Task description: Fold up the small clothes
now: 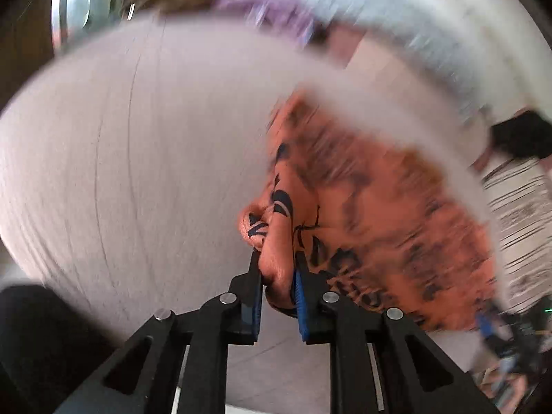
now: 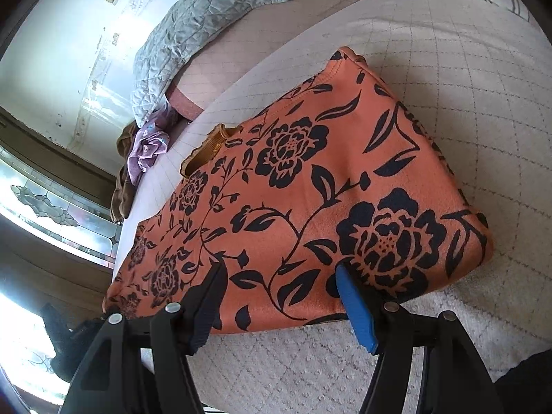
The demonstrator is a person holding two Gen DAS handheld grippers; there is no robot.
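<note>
A: The left wrist view is smeared. What can you make out?

B: The orange floral garment [image 1: 379, 214] blurs toward the right, its print unreadable there. The purple cloth [image 1: 265, 10] at the bed's far edge is only a streak.

A: And the fold between the left hand-held gripper [image 1: 277, 276] pads?

B: Its lower end is hidden behind them.

A: In the right wrist view?

B: The garment's near edge sits behind the right hand-held gripper [image 2: 279, 296], and the grey quilt [image 2: 207, 24] is cut off at the top.
</note>
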